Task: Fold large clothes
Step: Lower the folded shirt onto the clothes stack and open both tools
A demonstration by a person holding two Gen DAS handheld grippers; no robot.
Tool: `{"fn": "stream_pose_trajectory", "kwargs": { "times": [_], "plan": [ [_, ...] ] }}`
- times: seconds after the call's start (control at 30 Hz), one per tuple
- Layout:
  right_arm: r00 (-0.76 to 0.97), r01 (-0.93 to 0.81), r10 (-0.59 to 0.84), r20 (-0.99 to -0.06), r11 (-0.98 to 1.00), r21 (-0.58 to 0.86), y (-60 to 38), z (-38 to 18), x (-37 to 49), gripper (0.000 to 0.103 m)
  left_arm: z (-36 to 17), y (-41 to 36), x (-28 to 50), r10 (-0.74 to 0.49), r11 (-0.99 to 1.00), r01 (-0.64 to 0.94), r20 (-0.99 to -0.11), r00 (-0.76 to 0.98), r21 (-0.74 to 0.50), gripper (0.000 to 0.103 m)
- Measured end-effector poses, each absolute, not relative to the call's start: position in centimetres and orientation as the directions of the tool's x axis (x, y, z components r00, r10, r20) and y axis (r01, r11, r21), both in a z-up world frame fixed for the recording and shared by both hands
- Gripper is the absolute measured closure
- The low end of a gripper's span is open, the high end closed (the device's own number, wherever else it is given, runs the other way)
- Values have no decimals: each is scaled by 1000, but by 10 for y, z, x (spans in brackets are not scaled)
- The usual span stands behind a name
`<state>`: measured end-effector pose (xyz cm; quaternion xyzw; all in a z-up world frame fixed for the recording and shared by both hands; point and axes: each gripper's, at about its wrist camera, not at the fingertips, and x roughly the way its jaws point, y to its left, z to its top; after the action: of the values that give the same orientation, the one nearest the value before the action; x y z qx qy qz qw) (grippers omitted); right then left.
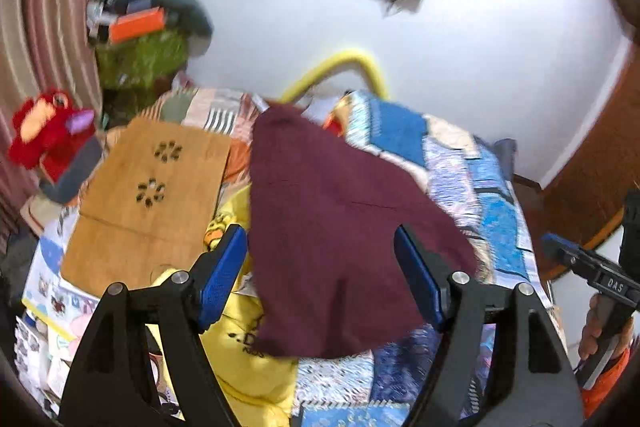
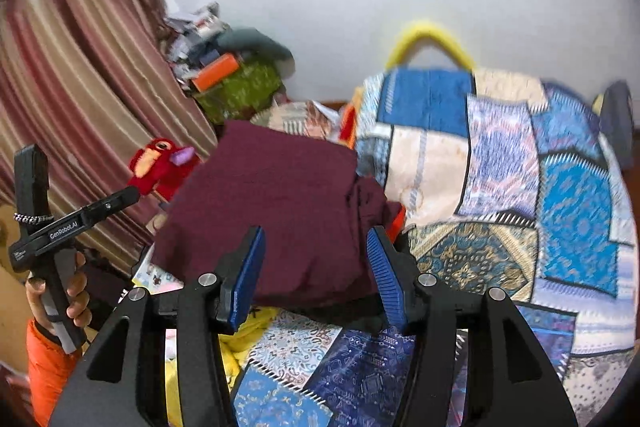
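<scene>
open patchwork quilt (image 2: 500,187) right of maroon garment (image 2: 276,211), wooden board (image 1: 152,195) and red plush toy (image 1: 44,135) crowding left

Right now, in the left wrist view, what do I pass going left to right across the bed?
Red plush toy → wooden board → maroon garment → blue patchwork quilt → right gripper at the edge.

We carry two matching grippers. The left gripper (image 1: 320,275) has a black frame, two fingers faced with ribbed blue pads (image 1: 222,277), and round silver screws (image 1: 180,277) at the pivots. The right gripper (image 2: 316,275) is built the same: black frame, blue pads (image 2: 388,277), silver screws (image 2: 208,279). Seen side-on, one black body bears white "GenRobot.AI" lettering (image 2: 64,229), the other "DAS" (image 1: 614,286). Each handle is black with a grey strip. Our sleeves (image 2: 48,371) are orange.
</scene>
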<state>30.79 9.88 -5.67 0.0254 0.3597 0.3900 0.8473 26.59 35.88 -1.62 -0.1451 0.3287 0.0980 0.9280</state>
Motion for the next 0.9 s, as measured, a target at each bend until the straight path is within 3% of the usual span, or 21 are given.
{"fn": "stream_pose_trajectory", "kwargs": {
  "times": [0.3,0.53,0.7,0.9],
  "plan": [
    [534,-750,770,-348,622,224,55,1,192,53,53,259,155,72,983,-136,-417,906,-125,28],
    [590,-774,788,-176,614,154,21,14,116,53,67,189,66,161,984,-174,-215,963,-42,28],
    [617,-773,782,-88,623,118,2,14,80,53,54,158,26,225,974,-228,-132,965,-8,28],
    [671,-738,739,-61,673,53,3,4,64,51,43,137,0,252,967,-255,-94,963,-15,24]
  ]
}}
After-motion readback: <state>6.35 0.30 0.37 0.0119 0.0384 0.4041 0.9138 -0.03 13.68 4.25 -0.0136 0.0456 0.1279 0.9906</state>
